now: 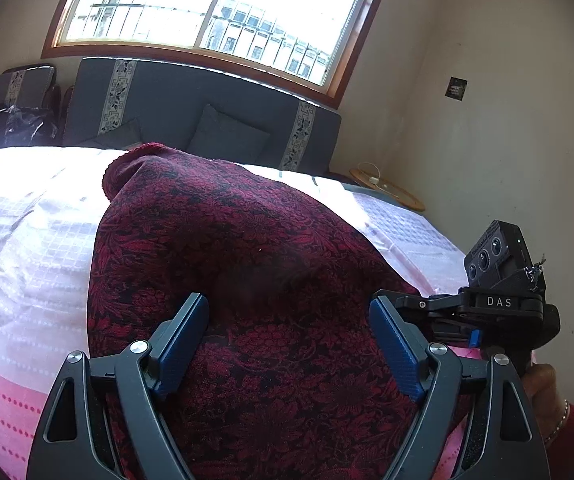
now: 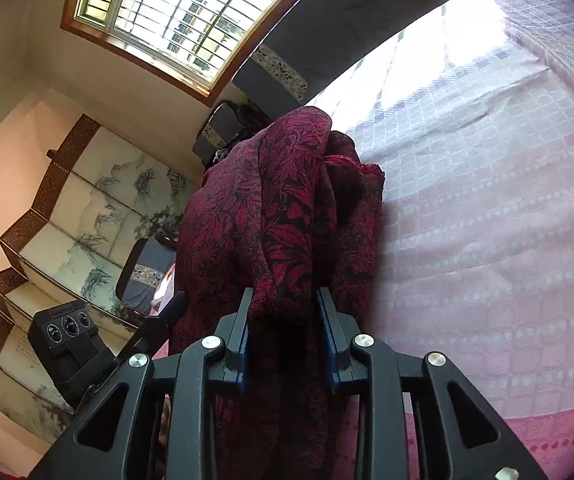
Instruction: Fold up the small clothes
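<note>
A dark red and black floral garment point(image 1: 227, 248) lies spread on the pink and white bedspread point(image 1: 27, 248). My left gripper point(image 1: 289, 312) is open, its blue-padded fingers point(image 1: 185, 328) wide apart just over the cloth. In the right wrist view the same garment point(image 2: 283, 208) hangs bunched and lifted off the bedspread point(image 2: 487, 220). My right gripper point(image 2: 285, 300) is shut on a thick fold of it. The right gripper's body also shows in the left wrist view point(image 1: 487, 304), at the garment's right edge.
A grey headboard point(image 1: 207, 96) with cushions stands under a window point(image 1: 215, 4). A round wooden stool point(image 1: 387, 190) sits by the right wall. A painted folding screen point(image 2: 67, 220) and a grey chair point(image 2: 147, 276) stand left of the bed.
</note>
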